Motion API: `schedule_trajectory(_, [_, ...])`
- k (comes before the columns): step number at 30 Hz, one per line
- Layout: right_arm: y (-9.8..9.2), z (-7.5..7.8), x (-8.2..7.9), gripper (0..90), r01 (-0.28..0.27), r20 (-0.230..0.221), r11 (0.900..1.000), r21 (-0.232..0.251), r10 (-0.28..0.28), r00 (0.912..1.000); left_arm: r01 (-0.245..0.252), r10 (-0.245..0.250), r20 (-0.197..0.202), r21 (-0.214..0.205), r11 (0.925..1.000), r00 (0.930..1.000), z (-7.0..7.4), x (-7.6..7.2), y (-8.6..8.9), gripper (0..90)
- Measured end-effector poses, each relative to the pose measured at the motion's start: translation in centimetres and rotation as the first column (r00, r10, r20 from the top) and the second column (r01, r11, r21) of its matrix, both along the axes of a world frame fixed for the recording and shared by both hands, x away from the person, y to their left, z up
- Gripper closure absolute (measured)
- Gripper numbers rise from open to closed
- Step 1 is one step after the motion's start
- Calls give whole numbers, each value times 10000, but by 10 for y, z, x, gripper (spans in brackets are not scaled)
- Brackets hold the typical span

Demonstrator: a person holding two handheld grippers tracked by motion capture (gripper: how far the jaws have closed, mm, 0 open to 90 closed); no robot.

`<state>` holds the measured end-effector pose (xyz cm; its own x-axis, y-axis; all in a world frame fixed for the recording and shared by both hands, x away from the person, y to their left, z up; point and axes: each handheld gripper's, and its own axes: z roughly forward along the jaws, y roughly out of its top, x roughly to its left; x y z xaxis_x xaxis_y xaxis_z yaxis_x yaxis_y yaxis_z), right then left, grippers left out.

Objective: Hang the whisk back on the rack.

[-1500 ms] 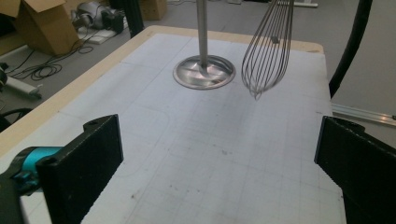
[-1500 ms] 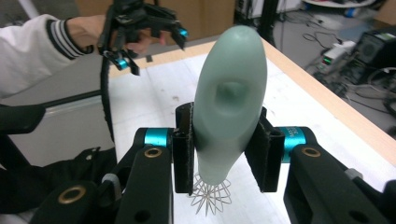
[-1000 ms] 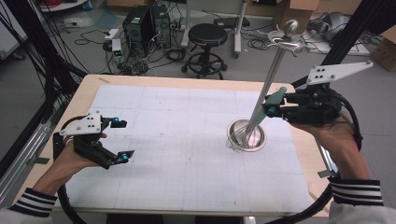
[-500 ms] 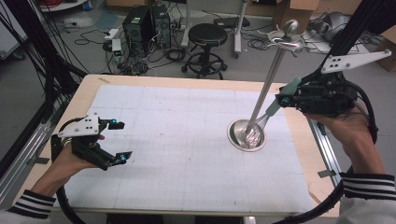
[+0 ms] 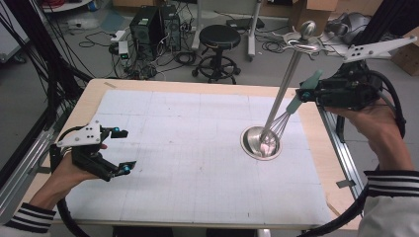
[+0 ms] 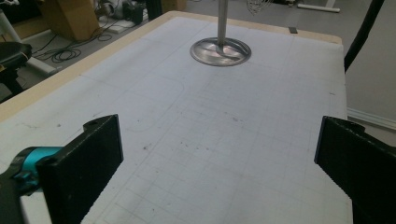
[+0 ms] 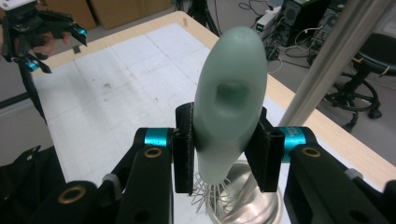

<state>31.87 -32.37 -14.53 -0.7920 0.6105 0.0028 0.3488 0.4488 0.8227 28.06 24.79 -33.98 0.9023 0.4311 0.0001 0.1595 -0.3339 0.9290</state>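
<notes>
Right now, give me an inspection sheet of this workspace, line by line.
Surface: table under a white gridded mat, lightly speckled.
Job's things: whisk, pale green handle, wires down at the round metal base of a stand; its pole leans.
Clutter: nothing seen.
Grippers: right gripper shut on the whisk handle; left gripper open, empty, above the mat.
Cables: black cable looping from the right gripper; loose wires on the floor.
Surroundings: stool, computer towers, cardboard boxes.
</notes>
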Motion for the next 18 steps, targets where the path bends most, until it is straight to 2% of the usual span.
schedule_trajectory(11, [-1, 11, 9, 661, 282, -173, 9991, -310, -288, 9994, 33, -33, -37, 105, 9999, 10000, -1, 1, -1, 17])
schedule_trajectory(18, [0, 17, 16, 660, 288, -365, 9971, -708, -315, 9988, -9, 9, -78, 63, 10000, 10000, -1, 3, 0, 17])
